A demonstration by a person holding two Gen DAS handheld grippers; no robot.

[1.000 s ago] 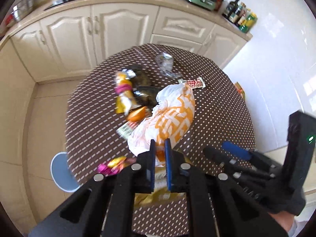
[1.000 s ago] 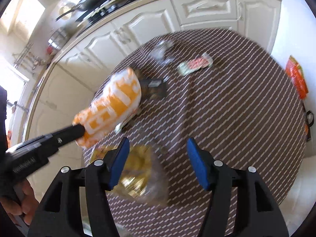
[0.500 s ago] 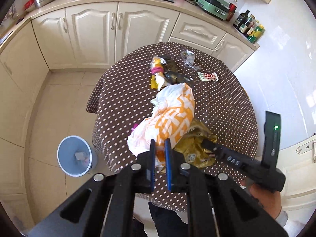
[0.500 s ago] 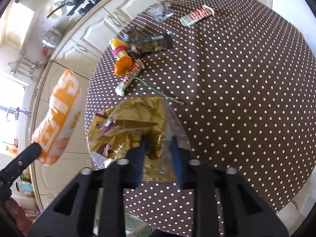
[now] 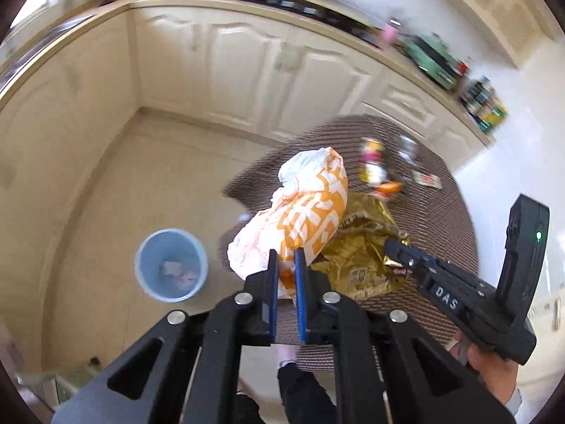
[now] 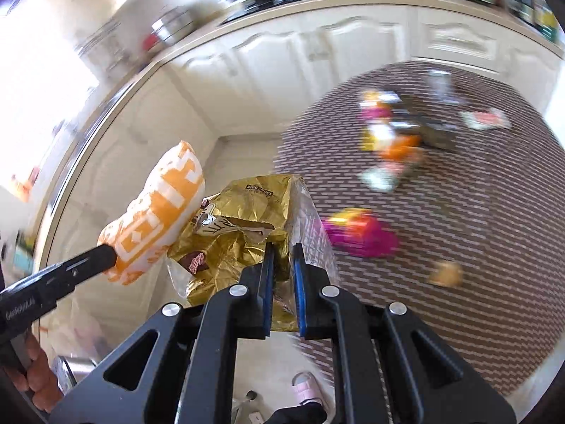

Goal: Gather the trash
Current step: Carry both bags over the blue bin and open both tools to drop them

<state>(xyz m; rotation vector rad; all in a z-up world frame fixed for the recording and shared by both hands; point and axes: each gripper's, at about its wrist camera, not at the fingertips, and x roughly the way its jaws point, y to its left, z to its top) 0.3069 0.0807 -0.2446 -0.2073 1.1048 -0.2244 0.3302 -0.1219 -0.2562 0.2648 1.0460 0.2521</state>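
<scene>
My left gripper point(image 5: 286, 256) is shut on an orange and white plastic bag point(image 5: 300, 212) and holds it in the air past the table's left edge; the bag also shows in the right wrist view point(image 6: 159, 212). My right gripper point(image 6: 282, 251) is shut on a crumpled gold foil bag point(image 6: 243, 233), lifted off the table just right of the orange bag; it also shows in the left wrist view point(image 5: 360, 247). A light blue trash bin point(image 5: 171, 263) stands on the floor at lower left, with some scraps inside.
The round table with a brown dotted cloth point(image 6: 476, 212) holds several wrappers: a pink and orange one point(image 6: 360, 233), a small tan piece point(image 6: 446, 274) and a pile further back point(image 6: 392, 130). Cream cabinets point(image 5: 247, 70) line the back. The person's foot point(image 6: 305, 387) is below.
Both grippers have swung left, off the table toward the bin side. The right gripper has lifted the gold bag off the table. The views are motion blurred.
</scene>
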